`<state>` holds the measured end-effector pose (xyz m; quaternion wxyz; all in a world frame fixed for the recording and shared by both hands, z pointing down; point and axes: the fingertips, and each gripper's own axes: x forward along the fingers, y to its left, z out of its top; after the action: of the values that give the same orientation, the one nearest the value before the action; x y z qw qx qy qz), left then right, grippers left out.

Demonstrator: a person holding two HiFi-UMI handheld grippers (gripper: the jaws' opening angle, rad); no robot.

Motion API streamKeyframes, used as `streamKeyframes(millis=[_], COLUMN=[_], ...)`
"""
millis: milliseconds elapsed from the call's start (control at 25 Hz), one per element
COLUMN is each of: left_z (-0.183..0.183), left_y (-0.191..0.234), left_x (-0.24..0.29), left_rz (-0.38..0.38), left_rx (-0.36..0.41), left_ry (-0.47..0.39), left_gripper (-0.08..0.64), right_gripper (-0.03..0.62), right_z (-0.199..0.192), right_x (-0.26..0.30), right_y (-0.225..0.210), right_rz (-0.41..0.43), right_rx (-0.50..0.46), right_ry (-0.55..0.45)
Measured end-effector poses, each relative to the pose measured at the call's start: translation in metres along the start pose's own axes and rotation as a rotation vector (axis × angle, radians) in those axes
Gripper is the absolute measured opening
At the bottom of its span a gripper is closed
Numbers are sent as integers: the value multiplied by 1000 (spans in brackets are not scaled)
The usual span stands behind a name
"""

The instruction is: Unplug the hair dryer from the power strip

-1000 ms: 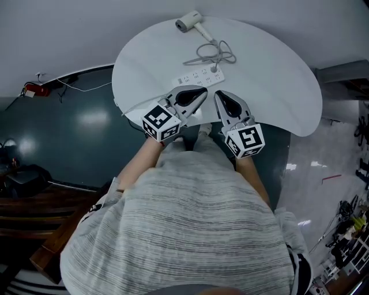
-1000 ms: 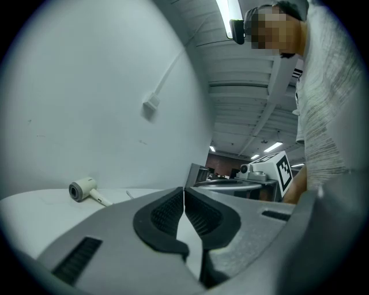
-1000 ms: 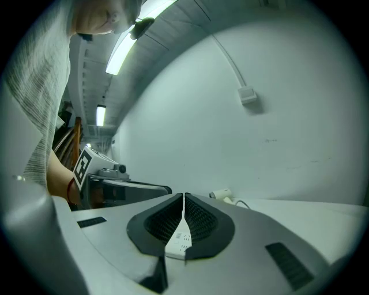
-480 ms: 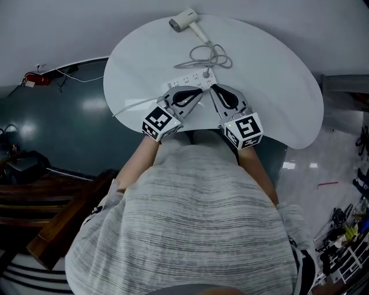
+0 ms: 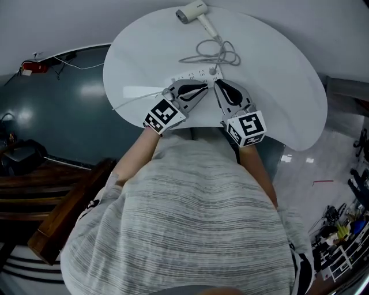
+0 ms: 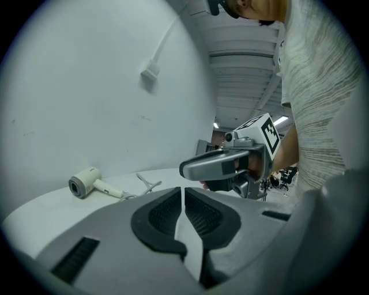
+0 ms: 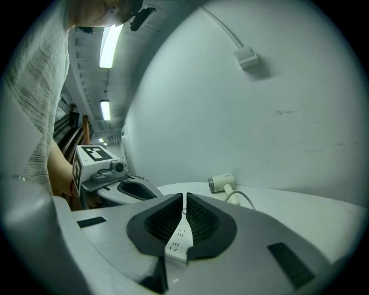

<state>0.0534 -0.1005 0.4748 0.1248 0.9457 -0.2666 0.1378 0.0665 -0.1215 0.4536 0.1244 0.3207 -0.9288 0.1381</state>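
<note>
the hair dryer [image 5: 193, 11] is lying on its side at the far edge of the round white table [image 5: 277, 86], right by the wall. its cord [image 5: 216, 55] is looping in a loose coil toward the near side and is ending at a plug [image 5: 214, 70], which is sitting in the right end of the white power strip [image 5: 193, 75]. the strip is lying flat near the middle of the table, slanting slightly.

both grippers are hanging low over the near half of the table, side by side, their tips pointing at the strip. the left gripper [image 5: 203, 86] is clenched with nothing in it; its pads are leaving only a thin slit, and bare table is showing through it. the right gripper [image 7: 184, 196] is looking clenched too, its pads almost meeting, and the power strip is showing through the gap beyond its tips, not gripped. the right tips are sitting just beside the plug end of the strip, the left tips over its middle; i cannot tell whether either is touching it.
</note>
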Motion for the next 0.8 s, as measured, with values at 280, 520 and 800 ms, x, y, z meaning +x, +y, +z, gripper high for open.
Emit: streamKeyframes(millis=[280,520,800], left_z=[-7,-28,-66], left_y=[12,19,28], left_x=[4,17,31], left_rz=[8,15,14], left_rx=[50,111,171], left_ry=[40,137,304], left_gripper=[36,261,380], right_gripper=[28,29,41], right_z=[-5,-14,-28], right_x=[5,7,13], right_y=[1,-4,-14], right_rz=[-20,-31,-38], right_rx=[12,11,7], right_ry=[12,46,95])
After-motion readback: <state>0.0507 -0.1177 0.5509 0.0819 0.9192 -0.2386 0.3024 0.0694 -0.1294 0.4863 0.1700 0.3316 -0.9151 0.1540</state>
